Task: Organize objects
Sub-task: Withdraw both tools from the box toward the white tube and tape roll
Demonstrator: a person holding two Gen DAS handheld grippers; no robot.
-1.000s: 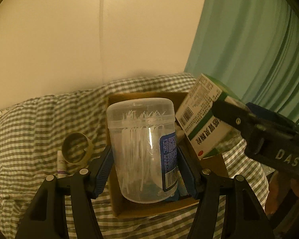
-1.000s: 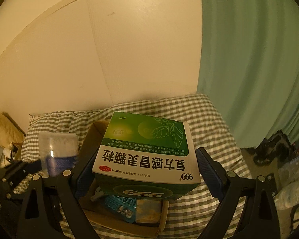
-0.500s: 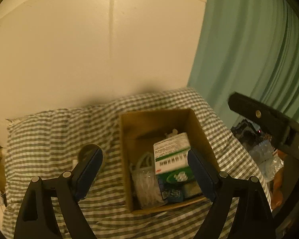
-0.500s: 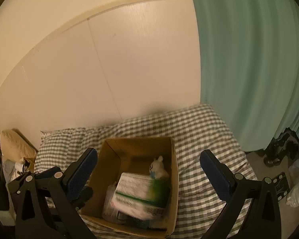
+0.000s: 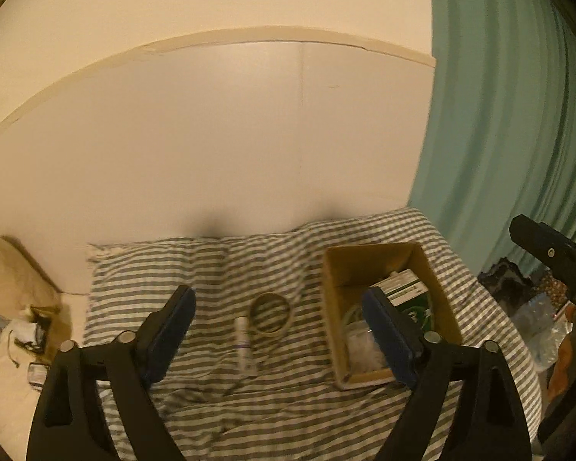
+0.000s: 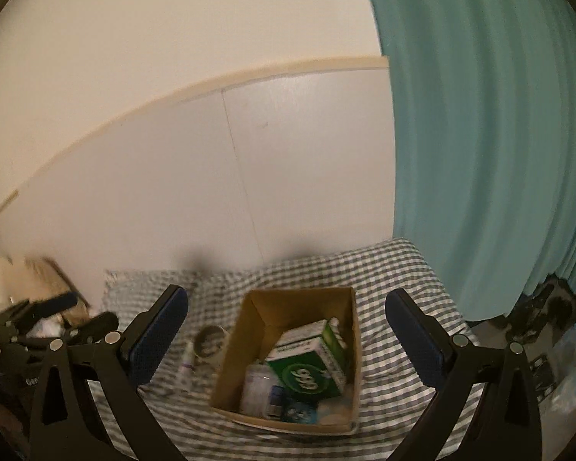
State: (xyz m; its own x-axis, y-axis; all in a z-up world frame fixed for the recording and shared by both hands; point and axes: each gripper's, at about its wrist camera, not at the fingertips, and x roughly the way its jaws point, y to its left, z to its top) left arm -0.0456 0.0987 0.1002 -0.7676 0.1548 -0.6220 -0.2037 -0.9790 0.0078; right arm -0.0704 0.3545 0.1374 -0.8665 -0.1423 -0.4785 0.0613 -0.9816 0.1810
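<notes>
1. While my left gripper [image 5: 276, 330] is hanging above the checked bedspread [image 5: 288, 403], its jaws are opening wider with nothing between them.
2. I am seeing my right gripper [image 6: 288, 330] with its jaws standing fully apart, also gripping nothing, framing the cardboard box [image 6: 349, 307] from above.
3. I am looking at the cardboard box sitting on the bedspread, toward the side of the green curtain [image 6: 491, 134].
4. Inside it, the green medicine carton [image 6: 311, 368] is lying tilted on top of the other contents.
5. I am making out the clear plastic jar [image 6: 257, 388] lying beside the carton in the box, against the wall nearer the left gripper.
6. I am spotting a tape roll [image 5: 269, 312] lying flat on the bedspread outside the box, between the left jaws in that view.
7. A small white tube [image 5: 243, 342] is lying just beside the roll, on its nearer side.
8. I am noticing the right gripper's black frame poking into the left view's edge.
</notes>
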